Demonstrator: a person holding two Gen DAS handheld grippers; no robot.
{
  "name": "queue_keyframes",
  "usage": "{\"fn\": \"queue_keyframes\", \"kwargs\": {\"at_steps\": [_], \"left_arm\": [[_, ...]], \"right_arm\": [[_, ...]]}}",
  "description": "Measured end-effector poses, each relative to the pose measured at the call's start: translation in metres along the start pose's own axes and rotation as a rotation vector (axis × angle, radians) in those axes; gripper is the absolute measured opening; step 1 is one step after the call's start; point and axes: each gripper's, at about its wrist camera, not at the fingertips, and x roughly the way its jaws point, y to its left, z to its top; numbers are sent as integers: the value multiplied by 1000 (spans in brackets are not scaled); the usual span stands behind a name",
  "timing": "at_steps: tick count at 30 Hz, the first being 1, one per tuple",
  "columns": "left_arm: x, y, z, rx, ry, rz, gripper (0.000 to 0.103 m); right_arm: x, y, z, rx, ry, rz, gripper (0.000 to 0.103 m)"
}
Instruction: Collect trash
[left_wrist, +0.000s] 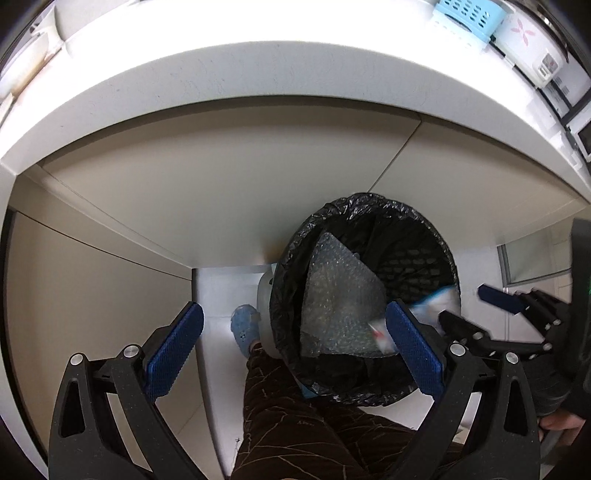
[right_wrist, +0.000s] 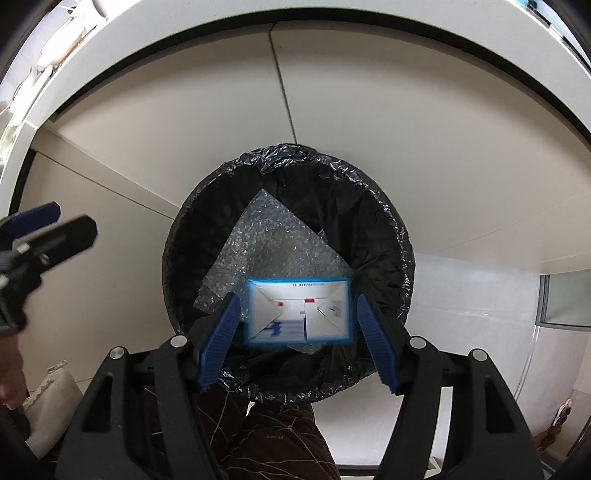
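Observation:
A round bin lined with a black bag (left_wrist: 369, 206) (right_wrist: 295, 158) stands on the floor against the cabinet, with a sheet of bubble wrap (left_wrist: 340, 291) (right_wrist: 273, 243) inside. My right gripper (right_wrist: 296, 296) (left_wrist: 461, 301) points down over the bin. A white and blue carton (right_wrist: 299, 312) (left_wrist: 437, 301) is blurred just beyond its fingertips, over the bin's mouth. A narrow gap shows on each side, so the pads (right_wrist: 218, 339) do not press on it. My left gripper (left_wrist: 293, 306) (right_wrist: 55, 221) hangs wide open and empty at the bin's left side.
A white counter edge (left_wrist: 258, 74) and beige cabinet doors (right_wrist: 369, 110) rise behind the bin. A blue basket (left_wrist: 469, 14) and a rice cooker (left_wrist: 528, 40) sit on the counter. A person's brown trouser leg (left_wrist: 295, 424) and blue slipper (left_wrist: 243, 328) are beside the bin.

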Motion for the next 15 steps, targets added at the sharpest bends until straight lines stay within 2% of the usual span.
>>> {"fn": "queue_keyframes", "kwargs": {"at_steps": [10,15], "left_arm": [[12,-7,-1,7,18,-17,97],[-7,-16,4,5,-5,-39,97]], "right_arm": [[-24,-16,6,68,-36,-26,84],[-58,-23,10,107,-85,-47,91]]}}
